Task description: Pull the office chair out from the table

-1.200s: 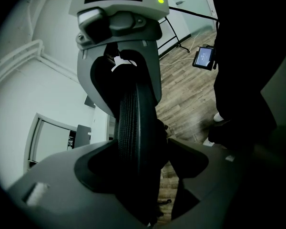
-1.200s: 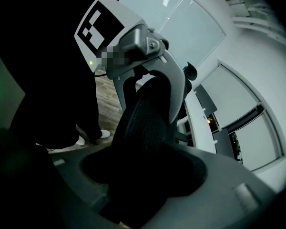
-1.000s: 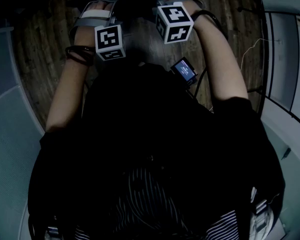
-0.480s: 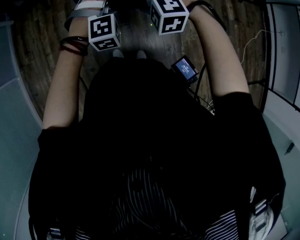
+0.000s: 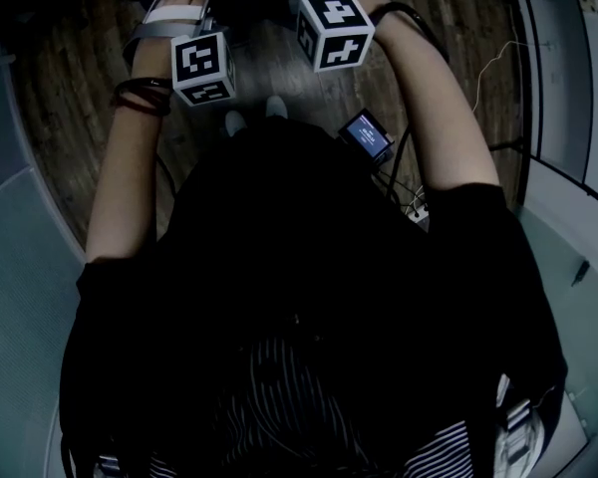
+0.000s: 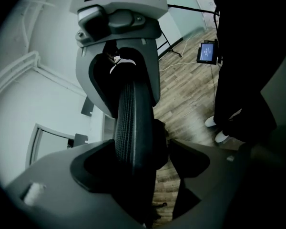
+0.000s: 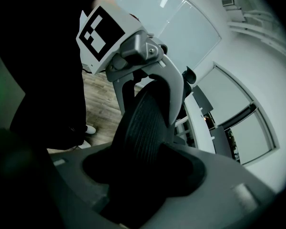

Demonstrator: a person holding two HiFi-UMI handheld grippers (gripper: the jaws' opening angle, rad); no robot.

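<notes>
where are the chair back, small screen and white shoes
chair back (image 6: 131,123): left gripper view, mesh edge between jaws
small screen (image 5: 366,134): head view, lit display
white shoes (image 6: 222,137): left gripper view, nearer shoe's toe

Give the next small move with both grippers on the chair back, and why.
Probably pull a short step toward the person: left gripper and right gripper are each shut on the chair's mesh backrest, and wooden floor shows on the person's side.
</notes>
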